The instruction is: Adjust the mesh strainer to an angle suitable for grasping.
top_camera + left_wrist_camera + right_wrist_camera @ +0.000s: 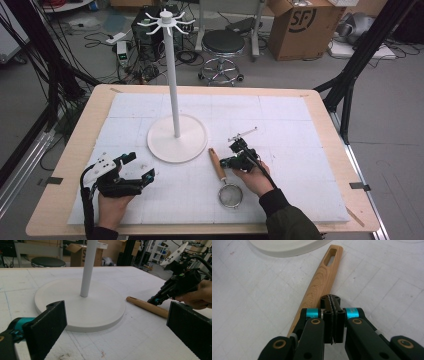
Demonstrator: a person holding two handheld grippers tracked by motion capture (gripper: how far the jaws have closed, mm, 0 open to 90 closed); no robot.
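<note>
A small strainer lies on the white mat, its wooden handle (pixel 217 163) pointing toward the stand and its metal mesh bowl (pixel 230 195) nearer the person. My right gripper (pixel 224 162) is shut, with its tips right beside the handle. In the right gripper view the right gripper (pixel 332 302) has its jaws pressed together with nothing between them, and the slotted handle (pixel 322 280) runs just to their left. My left gripper (pixel 141 167) rests open near the stand's base, and in its own view the left gripper (pixel 116 325) faces the base (pixel 82 307) and the handle (pixel 147 307).
A tall white hook stand (pixel 171 70) rises from a round base (pixel 177 138) at the mat's middle. The wooden table edge (pixel 75 150) frames the mat. A stool (pixel 223 44), a cardboard box (pixel 300 25) and cables lie on the floor beyond.
</note>
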